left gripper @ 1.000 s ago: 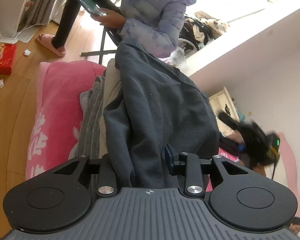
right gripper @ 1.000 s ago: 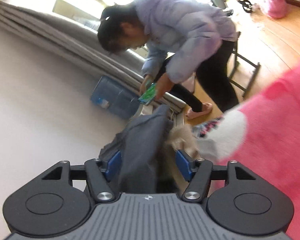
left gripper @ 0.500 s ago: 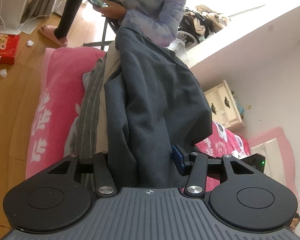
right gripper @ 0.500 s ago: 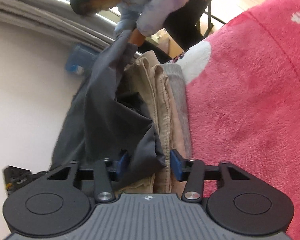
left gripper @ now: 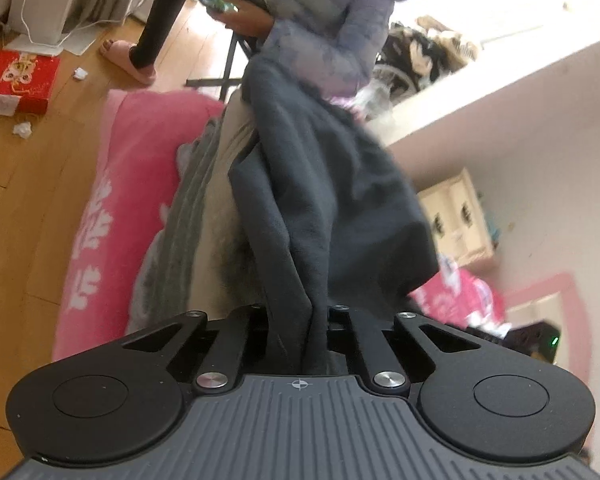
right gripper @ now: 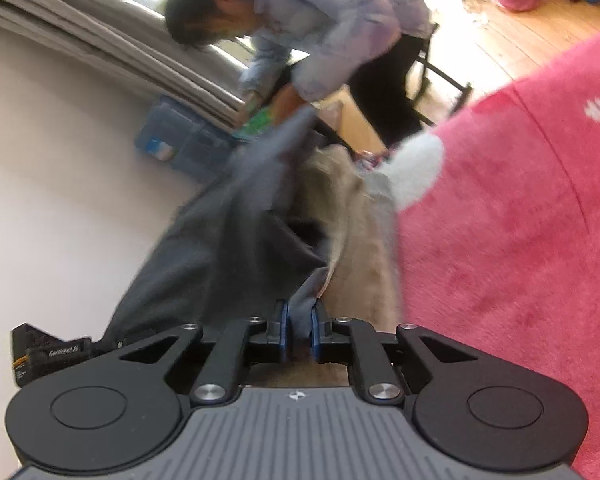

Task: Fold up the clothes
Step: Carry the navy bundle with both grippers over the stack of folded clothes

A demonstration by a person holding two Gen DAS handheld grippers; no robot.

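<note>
Both tools have just been closing. Left tool is now clenched on a bunched fold of the dark grey fleece garment; right tool pinches another edge. Garment lies draped over the beige and grey folded clothes on the pink bed blanket. Judged: both corners secured, ready to lift and spread for folding.

Pink blanket on bed, beige and grey garments
</note>
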